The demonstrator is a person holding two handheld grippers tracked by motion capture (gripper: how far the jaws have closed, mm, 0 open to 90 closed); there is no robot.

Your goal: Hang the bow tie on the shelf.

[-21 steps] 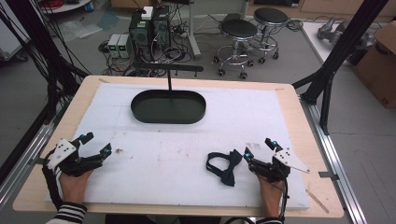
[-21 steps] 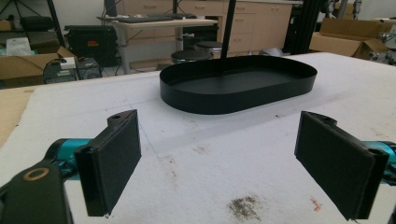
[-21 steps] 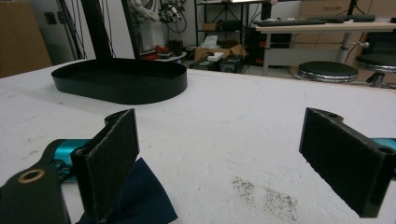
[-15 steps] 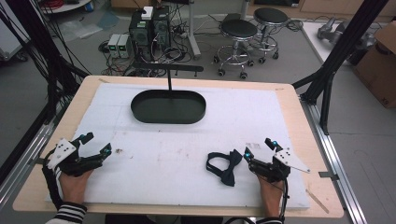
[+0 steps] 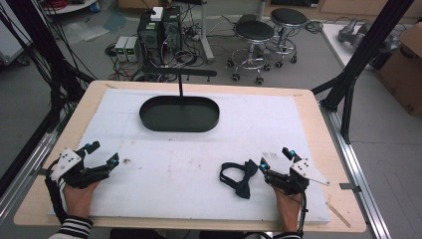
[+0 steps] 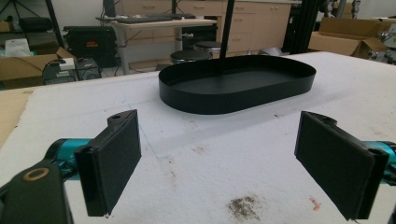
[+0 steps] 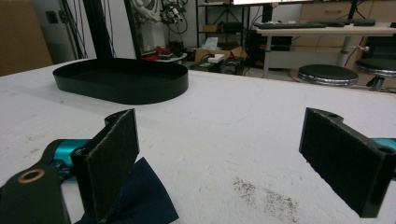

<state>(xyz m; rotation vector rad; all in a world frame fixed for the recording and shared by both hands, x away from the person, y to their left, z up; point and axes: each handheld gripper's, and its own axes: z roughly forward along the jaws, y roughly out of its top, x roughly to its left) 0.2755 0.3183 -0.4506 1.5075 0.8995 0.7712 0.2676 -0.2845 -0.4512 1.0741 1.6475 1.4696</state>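
Right gripper (image 5: 273, 158) open, bow tie (image 5: 240, 177) just beside

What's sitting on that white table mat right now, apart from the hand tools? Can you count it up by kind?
Black oval tray: 1
Dark bow tie: 1
Total: 2

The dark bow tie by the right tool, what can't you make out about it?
- Dark fabric bow tie, right gripper view: one wing shows; the rest is cut off by the bottom edge and the black jaw.
- High view: too small to tell whether the right tool touches it.
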